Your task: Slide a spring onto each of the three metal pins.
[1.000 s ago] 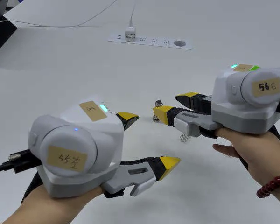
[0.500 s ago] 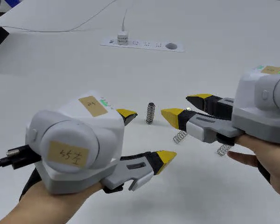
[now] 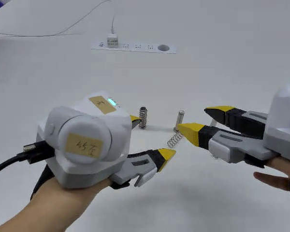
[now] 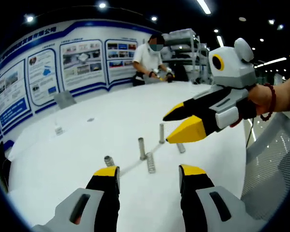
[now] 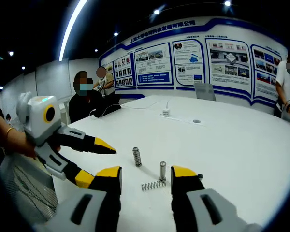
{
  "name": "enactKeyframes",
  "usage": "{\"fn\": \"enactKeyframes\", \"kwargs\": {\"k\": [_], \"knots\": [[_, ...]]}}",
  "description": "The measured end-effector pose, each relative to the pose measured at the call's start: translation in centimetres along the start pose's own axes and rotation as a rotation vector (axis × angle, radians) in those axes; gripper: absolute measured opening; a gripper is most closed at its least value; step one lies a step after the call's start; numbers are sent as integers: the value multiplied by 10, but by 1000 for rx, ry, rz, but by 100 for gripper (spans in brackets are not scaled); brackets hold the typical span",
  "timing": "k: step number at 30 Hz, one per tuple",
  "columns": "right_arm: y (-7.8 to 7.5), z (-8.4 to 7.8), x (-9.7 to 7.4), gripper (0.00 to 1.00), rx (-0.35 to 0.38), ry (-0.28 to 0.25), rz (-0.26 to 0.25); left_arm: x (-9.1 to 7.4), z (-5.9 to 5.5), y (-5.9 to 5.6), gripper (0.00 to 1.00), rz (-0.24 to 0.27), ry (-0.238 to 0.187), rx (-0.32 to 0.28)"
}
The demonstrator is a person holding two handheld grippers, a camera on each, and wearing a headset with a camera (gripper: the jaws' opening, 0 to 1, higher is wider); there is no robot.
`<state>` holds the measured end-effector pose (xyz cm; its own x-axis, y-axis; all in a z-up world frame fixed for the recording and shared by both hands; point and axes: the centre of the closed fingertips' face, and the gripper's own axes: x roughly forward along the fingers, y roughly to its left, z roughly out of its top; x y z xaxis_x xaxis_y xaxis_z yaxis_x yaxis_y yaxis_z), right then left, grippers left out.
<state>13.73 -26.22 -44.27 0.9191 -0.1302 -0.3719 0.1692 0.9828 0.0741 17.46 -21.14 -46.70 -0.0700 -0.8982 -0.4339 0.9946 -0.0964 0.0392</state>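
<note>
One upright pin wearing a spring (image 3: 143,117) (image 5: 137,156) (image 4: 108,160) stands mid-table. A bare metal pin (image 3: 180,118) (image 5: 162,170) (image 4: 141,147) stands to its right, with a loose spring (image 3: 174,139) (image 5: 152,185) (image 4: 151,162) lying at its foot. A second bare pin (image 4: 161,133) stands further along, with another small piece lying near it. My left gripper (image 3: 150,137) (image 4: 150,171) is open and empty, its upper tip just beside the sprung pin. My right gripper (image 3: 204,120) (image 5: 146,172) is open and empty, its jaws pointing at the bare pin from the right.
A white power strip (image 3: 133,47) with a plugged charger and cable lies at the far side of the white table (image 3: 63,82). Several people stand or sit beyond the table's edges in both gripper views.
The head camera has shifted. My right gripper has drawn back to the right, uncovering the bare pin and the loose spring. My left gripper has come closer to the sprung pin.
</note>
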Motion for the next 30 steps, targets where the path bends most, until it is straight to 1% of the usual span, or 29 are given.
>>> {"fn": "enactKeyframes", "kwargs": {"k": [3,8,12,15,18,21,24,27,30], "knots": [[-4,-4,-6,43,4,4,-5,6,0,1,47,1,5,-14],[-9,-9,-15,44,5,6,-11,17,-6,0,44,-4,30,-37],[-13,-13,-22,45,16,2,-24,28,-10,0,42,-11,46,-35],[-16,-16,-27,46,26,3,-32,36,-11,-1,41,-18,51,-40],[-17,-19,-30,46,31,3,-37,43,-14,-3,39,-26,70,-29],[-20,-21,-35,46,27,2,-47,48,-16,-5,39,-37,75,-23],[-22,-26,-38,47,18,13,-52,55,-20,-6,38,-46,88,-20],[-24,-27,-41,47,29,13,-54,60,-26,-6,36,-49,106,-20],[-25,-28,-43,48,33,13,-56,64,-30,-6,34,-54,120,-20]]}}
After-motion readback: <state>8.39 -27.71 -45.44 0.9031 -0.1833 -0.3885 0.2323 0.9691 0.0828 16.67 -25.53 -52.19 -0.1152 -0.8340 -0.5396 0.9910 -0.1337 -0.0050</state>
